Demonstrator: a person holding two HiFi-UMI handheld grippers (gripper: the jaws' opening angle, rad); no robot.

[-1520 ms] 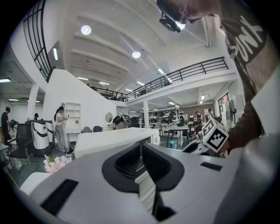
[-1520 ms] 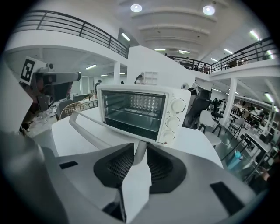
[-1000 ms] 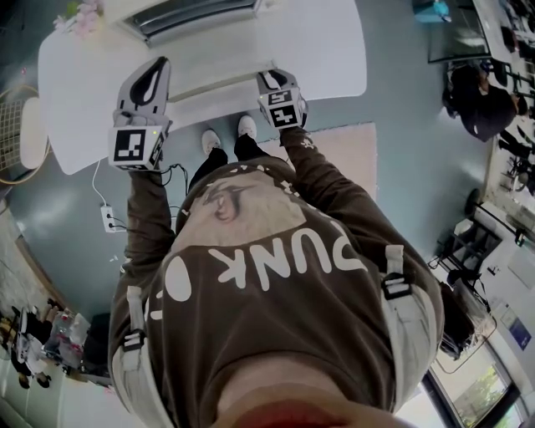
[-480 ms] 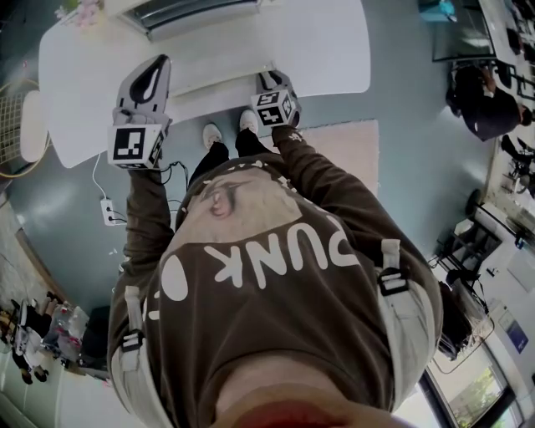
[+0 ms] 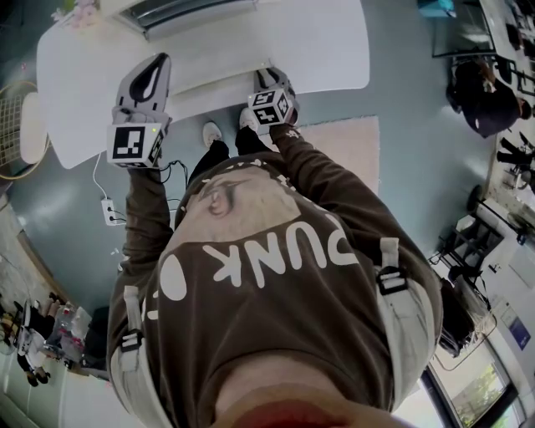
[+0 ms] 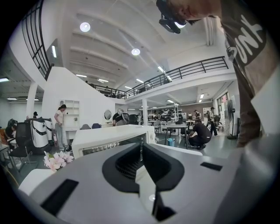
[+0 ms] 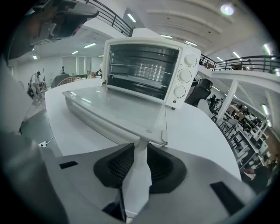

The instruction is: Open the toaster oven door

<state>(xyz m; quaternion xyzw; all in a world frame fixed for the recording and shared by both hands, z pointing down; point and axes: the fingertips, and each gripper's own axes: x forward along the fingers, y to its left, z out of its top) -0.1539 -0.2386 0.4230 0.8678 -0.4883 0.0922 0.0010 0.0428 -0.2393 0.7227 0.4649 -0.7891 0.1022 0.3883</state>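
Note:
A white toaster oven (image 7: 144,70) stands at the back of a white table (image 5: 322,46). Its glass door (image 7: 118,109) lies swung down flat toward me, and the racks inside show. My right gripper (image 7: 141,146) is at the door's front right corner, where the white end of the door handle (image 7: 139,154) fills the gap between its jaws. In the head view this gripper (image 5: 267,84) reaches over the table's near edge to the door (image 5: 221,75). My left gripper (image 5: 155,71) hovers over the table's left part, apart from the oven (image 6: 111,140), jaws together and empty (image 6: 141,148).
Pink flowers (image 5: 79,17) lie at the table's far left corner. On the floor are a power strip (image 5: 109,219), a pink rug (image 5: 347,155) and my shoes (image 5: 211,135). A wicker seat (image 5: 12,125) stands left of the table. People work at desks far right.
My right gripper has shifted a little to the left and toward the table. The door stays flat, and the left gripper has not moved.

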